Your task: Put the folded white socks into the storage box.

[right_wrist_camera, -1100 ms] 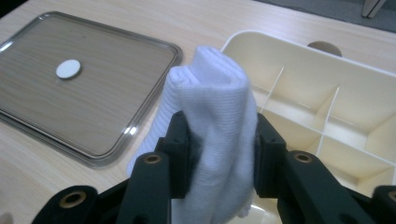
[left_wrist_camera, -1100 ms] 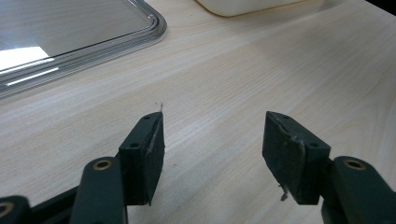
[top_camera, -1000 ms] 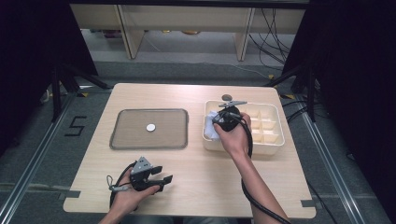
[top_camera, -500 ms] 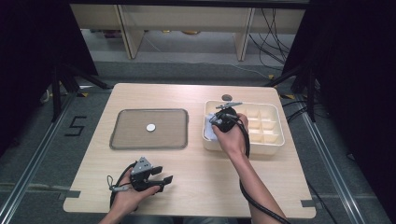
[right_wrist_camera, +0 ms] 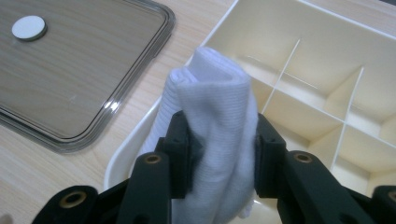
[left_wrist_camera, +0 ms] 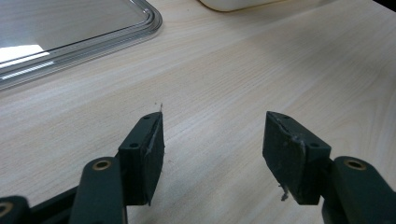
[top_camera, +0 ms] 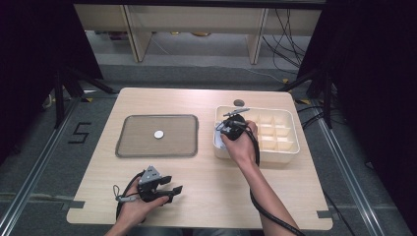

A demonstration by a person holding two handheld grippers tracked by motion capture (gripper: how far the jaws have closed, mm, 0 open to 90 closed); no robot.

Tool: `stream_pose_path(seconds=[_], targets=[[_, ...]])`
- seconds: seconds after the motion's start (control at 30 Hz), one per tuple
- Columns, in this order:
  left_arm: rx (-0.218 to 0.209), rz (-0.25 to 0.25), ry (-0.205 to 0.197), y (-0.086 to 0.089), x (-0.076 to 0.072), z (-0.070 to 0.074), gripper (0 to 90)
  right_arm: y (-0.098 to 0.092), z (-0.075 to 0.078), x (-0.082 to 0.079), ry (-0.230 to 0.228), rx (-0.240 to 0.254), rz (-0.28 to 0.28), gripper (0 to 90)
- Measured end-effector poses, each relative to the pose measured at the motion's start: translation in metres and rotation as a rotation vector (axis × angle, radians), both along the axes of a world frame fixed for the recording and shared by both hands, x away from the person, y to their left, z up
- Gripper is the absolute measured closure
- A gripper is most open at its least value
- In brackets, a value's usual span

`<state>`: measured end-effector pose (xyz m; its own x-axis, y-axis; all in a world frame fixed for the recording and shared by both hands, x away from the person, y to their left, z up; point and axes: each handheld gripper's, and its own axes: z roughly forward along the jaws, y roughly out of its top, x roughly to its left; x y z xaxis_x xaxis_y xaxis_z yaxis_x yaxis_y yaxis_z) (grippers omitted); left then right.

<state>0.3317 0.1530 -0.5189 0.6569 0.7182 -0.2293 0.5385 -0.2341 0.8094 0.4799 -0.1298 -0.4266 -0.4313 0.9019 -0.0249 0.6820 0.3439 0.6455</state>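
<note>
Clamping a rolled white cloth [right_wrist_camera: 212, 140] between its black jaws, the right gripper [top_camera: 233, 126] hung over the left end of the cream divided box [top_camera: 287, 147], where the person's right hand [top_camera: 241, 145] held it above the near-left corner. In the right gripper view both pads pressed into the fabric from either side, so the jaws stood partly closed around the roll, and the cloth bulged upward past the fingertips, its ribbed weave plain. Under it lay the box's rim [right_wrist_camera: 140, 135] and, beyond, several open compartments separated by thin partitions. Whether the cloth's lower end touched the box floor could not be told.

To the left of the box sat a clear rectangular tray [top_camera: 157, 136] on the wooden surface [top_camera: 206, 196], with a small white disc [top_camera: 159, 133] lying near its middle; the same disc [right_wrist_camera: 29, 27] showed in the far corner of the right gripper view.

The left gripper [top_camera: 160, 188] rested low at the near edge of the surface, held in the left hand [top_camera: 135, 204], well apart from tray and box. Its jaws stood wide open with nothing between them; the left gripper view looked along the two worn pads [left_wrist_camera: 152, 154] at bare wood grain, the tray's rounded corner [left_wrist_camera: 149, 21] at upper left.
</note>
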Motion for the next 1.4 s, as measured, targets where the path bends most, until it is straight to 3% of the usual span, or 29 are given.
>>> stream_pose_path(seconds=[0.43,1.23,1.4], targets=[[0.003,0.004,0.001,0.000,0.000,0.000,38.3,0.005,-0.004,0.003,0.019,-0.048,0.012,65.7],[-0.008,-0.008,0.001,-0.001,0.000,-0.002,38.2,0.009,-0.007,0.010,0.060,-0.088,0.024,65.6],[-0.012,-0.005,0.001,-0.001,0.000,-0.002,38.2,0.011,-0.007,0.012,0.060,-0.118,0.037,65.7]])
